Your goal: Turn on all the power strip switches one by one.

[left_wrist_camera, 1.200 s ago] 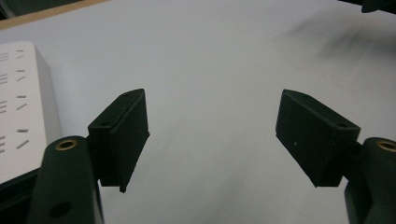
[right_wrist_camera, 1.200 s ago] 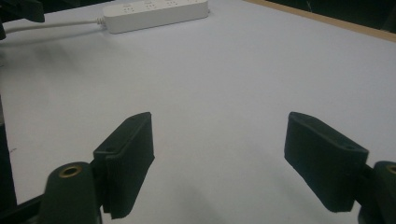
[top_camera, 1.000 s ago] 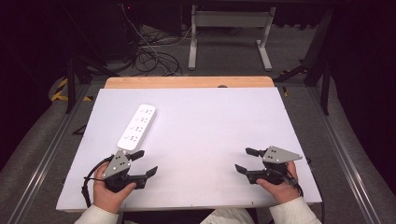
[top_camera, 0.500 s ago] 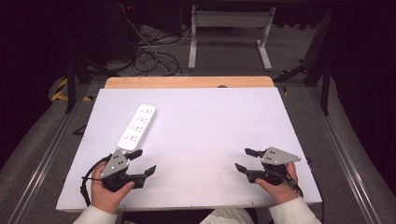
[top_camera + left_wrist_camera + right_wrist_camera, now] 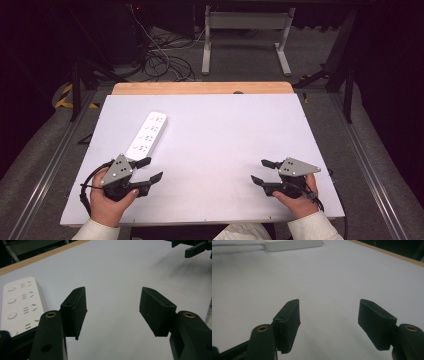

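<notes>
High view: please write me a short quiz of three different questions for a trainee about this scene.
1. True or false: the power strip lies nearer to the left gripper than to the right gripper.
2. What is between the left gripper's jaws?
3. The board under the power strip is: A white, B green, C red.

Key: 1 true. 2 Nothing; they stand open, having just been closing a little. 3 A.

The left tool [image 5: 150, 170], gripped in the left hand [image 5: 107, 197], has just been closing its jaws on nothing; the right tool [image 5: 260, 171] sits gaping, empty.
</notes>
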A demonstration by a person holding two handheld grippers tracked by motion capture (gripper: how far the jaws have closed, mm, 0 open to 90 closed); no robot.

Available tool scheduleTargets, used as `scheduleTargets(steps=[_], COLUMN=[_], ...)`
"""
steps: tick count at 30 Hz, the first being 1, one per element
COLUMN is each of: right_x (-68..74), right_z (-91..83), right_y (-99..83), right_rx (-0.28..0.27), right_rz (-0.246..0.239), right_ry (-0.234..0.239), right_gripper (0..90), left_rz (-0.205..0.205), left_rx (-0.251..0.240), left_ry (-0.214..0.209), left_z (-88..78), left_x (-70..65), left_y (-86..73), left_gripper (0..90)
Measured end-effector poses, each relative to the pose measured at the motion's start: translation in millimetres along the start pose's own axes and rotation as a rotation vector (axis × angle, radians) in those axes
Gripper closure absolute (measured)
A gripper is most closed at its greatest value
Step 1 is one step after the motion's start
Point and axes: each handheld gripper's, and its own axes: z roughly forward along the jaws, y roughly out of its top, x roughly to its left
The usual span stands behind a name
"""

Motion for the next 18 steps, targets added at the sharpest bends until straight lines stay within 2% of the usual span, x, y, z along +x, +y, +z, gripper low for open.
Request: scheduleTargets(steps=[4, 9, 10, 15, 18], right_x=[0.1, 0.2, 0.4, 0.3, 0.0], right_z=[0.5, 1.1, 1.2, 1.1, 1.5], right_y=[-0.2, -0.6, -0.5, -0.6, -0.8], right_rx=[0.001, 0.003, 0.001, 0.003, 0.004], right_rz=[0.0, 0.004, 0.004, 0.004, 0.004], right_ry=[0.003, 0.006, 0.006, 0.004, 0.004], right_gripper=[34.7, 34.7, 34.7, 34.7, 34.7], left_rz=[0.007, 0.004, 0.001, -0.016, -0.015], left_rx=[0.009, 0.03, 0.035, 0.055, 0.06], left_ry=[0.001, -0.012, -0.001, 0.0, -0.001], left_z=[-2.7, -5.6, -6.6, -8.4, -10.0], left_x=[1.8, 6.9, 12.2, 29.4, 34.4], left_y=[3.0, 9.6, 13.9, 22.4, 25.2], left_gripper=[44.8, 60.4, 63.9, 79.9, 89.6])
